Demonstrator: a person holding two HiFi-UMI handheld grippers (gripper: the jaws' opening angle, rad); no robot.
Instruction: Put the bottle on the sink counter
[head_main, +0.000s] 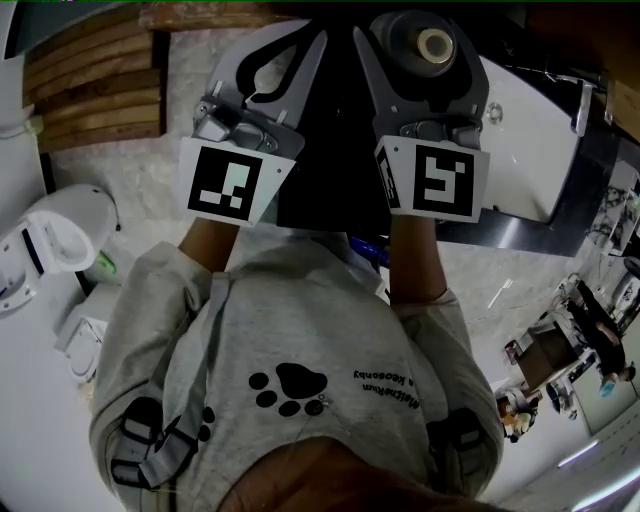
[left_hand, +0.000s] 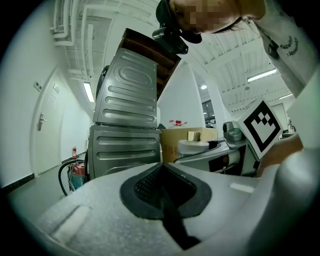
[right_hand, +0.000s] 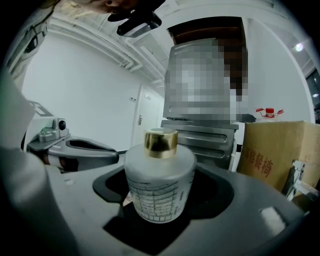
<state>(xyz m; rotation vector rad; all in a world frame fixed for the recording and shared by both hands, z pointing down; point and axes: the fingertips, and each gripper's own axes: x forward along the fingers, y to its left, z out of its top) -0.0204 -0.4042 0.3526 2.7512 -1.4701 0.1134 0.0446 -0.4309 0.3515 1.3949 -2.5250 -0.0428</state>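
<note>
We hold the frosted bottle (right_hand: 159, 182) upright, gold cap on top, clamped by its sides between the jaws of our right gripper (head_main: 420, 45), at the upper middle of the head view. Its clouded wall hides any contents. Our left gripper (left_hand: 162, 175) has its jaws closed, pad against pad. The white sink (head_main: 535, 140) lies just right of the bottle. A cardboard box (right_hand: 280, 150) stands shut at the right edge of the right gripper view.

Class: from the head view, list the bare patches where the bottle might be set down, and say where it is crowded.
Mostly bare: the white sink surface, between the right gripper holding the bottle and the faucet. Crowded: small items clutter the lower right, and the toilet fills the left.
</note>
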